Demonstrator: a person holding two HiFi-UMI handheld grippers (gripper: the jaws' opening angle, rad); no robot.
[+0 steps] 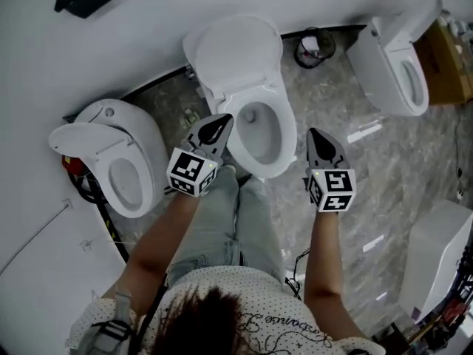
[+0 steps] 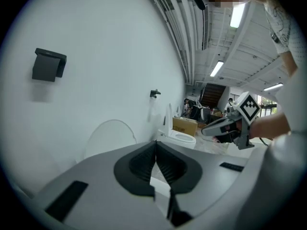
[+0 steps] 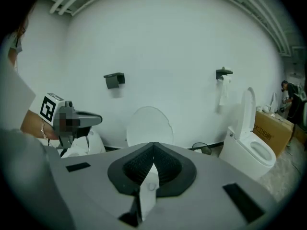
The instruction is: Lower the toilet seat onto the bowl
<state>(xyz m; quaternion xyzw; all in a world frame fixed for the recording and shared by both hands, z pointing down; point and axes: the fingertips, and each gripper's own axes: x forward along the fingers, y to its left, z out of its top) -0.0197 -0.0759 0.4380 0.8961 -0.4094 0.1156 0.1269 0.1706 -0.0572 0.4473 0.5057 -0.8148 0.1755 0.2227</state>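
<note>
Task status: not started. The toilet seat [image 1: 233, 54] stands upright with the lid against the wall [image 1: 148, 21], at the back edge of the floor [image 1: 384, 168]; seat and lid cannot be told apart in these views. The bowl [image 1: 284, 150] below it is uncovered. The whole lowering remains to be done: reach the raised seat, take or hook its edge, and swing it forward and down onto the bowl rim.

Tool state: the left gripper [image 1: 216, 129] has its jaws fully together with nothing between them. The right gripper [image 1: 324, 145] is likewise closed and empty. Neither touches the toilet.

Pose: the person stands directly in front of the bowl, both forearms extended forward.
- Left gripper: over the front left of the bowl rim, tips pointing toward the wall.
- Right gripper: just beside the right side of the bowl, above the floor, tips pointing the same way.

Both are near the bowl and well short of the raised seat. Judgement: at least one gripper must open before it can grasp the seat edge
</note>
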